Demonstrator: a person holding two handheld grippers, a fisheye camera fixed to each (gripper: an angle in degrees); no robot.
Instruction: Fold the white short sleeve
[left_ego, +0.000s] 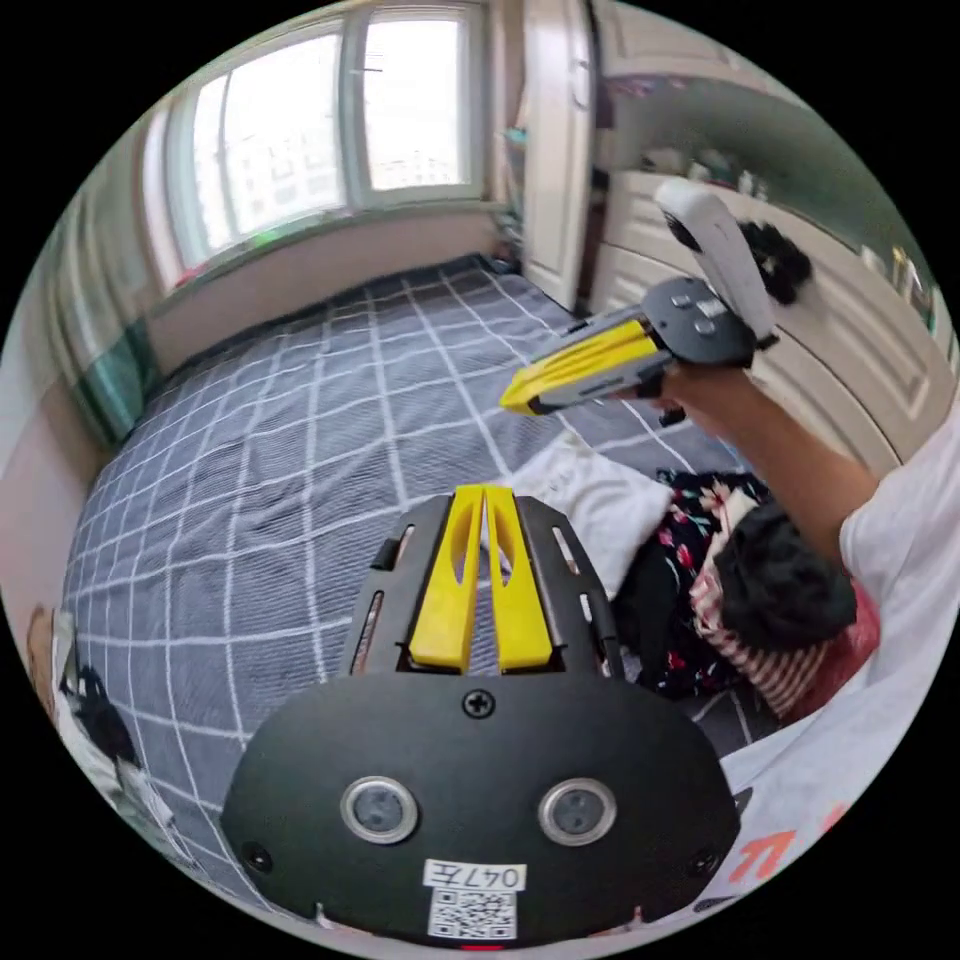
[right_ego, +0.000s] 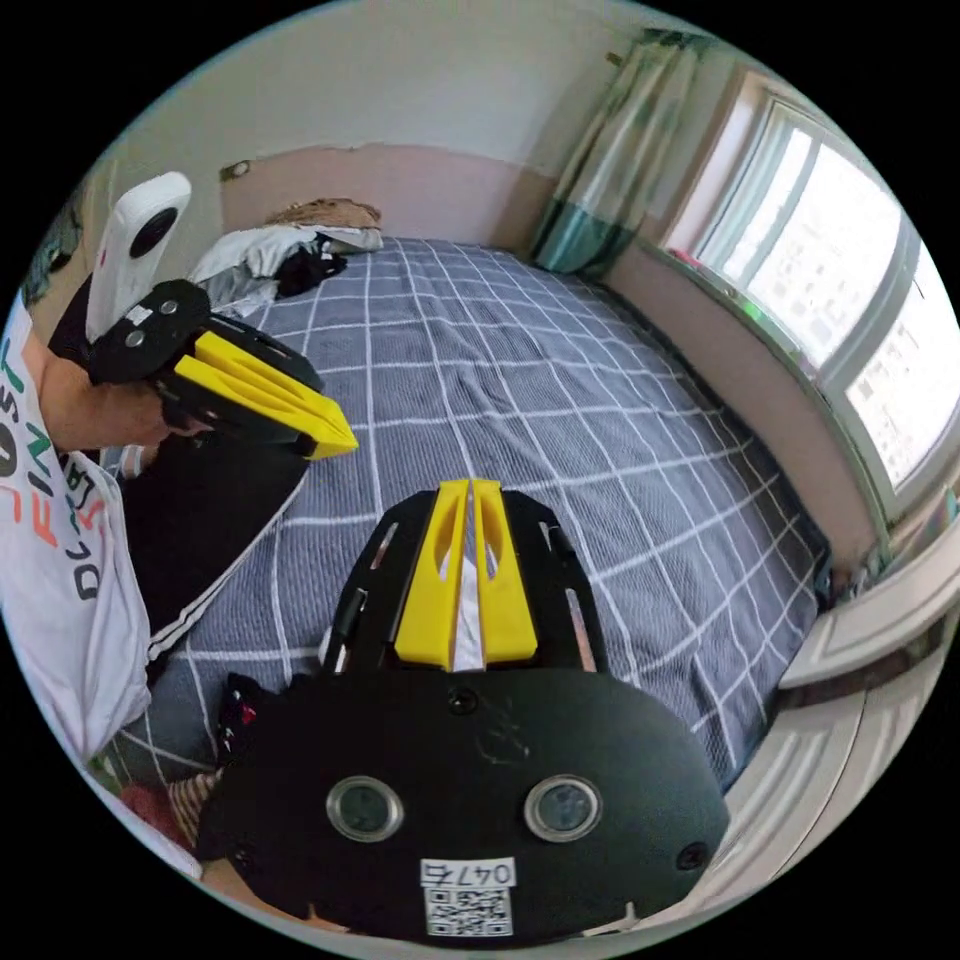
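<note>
Yellow jaws closed and empty, the left gripper (left_ego: 484, 492) hangs above the grey bedspread with white grid lines (left_ego: 300, 440). The folded white short-sleeve shirt (left_ego: 598, 500) lies on that bedspread, beside a heap of dark floral and striped clothes (left_ego: 745, 600). The right gripper (left_ego: 515, 397), jaws likewise pressed together on nothing, hovers over the bedspread above the shirt.

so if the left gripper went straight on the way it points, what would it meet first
Probably the grey checked bedspread, with the folded white cloth just beside its line; the left gripper hangs above them, so depth is unclear.
</note>
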